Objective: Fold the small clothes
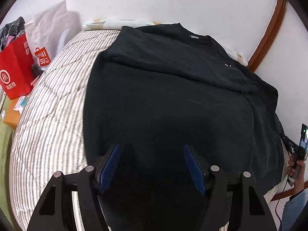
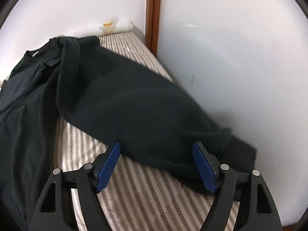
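Both wide-open, empty grippers, left and right, face a black shirt, seemingly collar-away, lengthwise on the bed.

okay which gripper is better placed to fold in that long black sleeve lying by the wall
Right. The right gripper is open directly over the sleeve, near its cuff; the left gripper hovers open over the shirt's body.

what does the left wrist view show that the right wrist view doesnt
Only the left wrist view: a red bag, a white Miniso bag, and the right hand.
Only the right wrist view: the wood-trimmed wall corner.
Both: the black shirt on the striped bedding, with an open gripper in front, left gripper, right gripper.
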Tool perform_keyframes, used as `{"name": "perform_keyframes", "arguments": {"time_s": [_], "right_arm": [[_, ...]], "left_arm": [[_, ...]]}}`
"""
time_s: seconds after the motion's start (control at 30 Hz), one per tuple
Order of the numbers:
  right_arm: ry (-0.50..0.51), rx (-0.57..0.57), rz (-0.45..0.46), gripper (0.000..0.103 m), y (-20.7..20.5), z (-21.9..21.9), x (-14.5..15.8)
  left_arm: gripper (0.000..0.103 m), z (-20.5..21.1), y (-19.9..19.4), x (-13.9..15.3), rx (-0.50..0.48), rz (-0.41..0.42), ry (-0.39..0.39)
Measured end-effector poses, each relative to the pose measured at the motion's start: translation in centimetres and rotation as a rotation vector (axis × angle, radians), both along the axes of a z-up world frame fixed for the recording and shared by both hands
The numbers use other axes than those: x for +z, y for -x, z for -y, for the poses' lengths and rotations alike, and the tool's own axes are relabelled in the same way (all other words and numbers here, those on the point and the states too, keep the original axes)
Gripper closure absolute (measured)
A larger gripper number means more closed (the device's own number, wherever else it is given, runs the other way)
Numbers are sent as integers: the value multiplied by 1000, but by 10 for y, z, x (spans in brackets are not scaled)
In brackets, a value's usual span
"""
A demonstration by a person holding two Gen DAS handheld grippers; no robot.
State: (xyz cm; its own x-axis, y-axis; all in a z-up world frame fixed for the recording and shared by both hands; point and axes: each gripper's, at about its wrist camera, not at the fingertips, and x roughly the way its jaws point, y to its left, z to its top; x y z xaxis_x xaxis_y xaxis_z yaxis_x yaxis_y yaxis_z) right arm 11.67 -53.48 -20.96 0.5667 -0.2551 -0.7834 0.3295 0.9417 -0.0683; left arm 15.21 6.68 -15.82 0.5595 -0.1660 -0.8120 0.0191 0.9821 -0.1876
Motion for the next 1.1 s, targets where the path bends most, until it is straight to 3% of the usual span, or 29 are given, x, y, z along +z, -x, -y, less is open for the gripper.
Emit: {"name": "perform_keyframes", "arguments": {"time_s": [0.17,0.27,0.3,0.4,0.53,0.63,0.77,0.93,1.1], "right_arm": [[-26,5,13,28,-9,5,1],[-73,46,25,60,-16,5,3],[-73,49,25,75,-18,4,3],[-47,40,13,96,-25,-1,8],[15,-2,72,97,-24,-11,41],[37,31,150,97,-28,-34,83],[80,109,250,98,-47,-86,138],[75,285,355,97,-80,-187,193],[99,488,391,97,-117,-301,211]], "left_arm": [[37,12,0,2,1,1,-13],[37,14,2,4,3,3,-16],[37,13,2,4,5,3,-15],[37,8,5,4,11,9,-9],[37,-3,10,6,14,28,-21],[37,-13,12,5,28,42,-61],[37,-29,13,0,47,47,-46],[37,-54,16,-2,77,62,-23],[37,-83,20,-2,117,81,-23]]}}
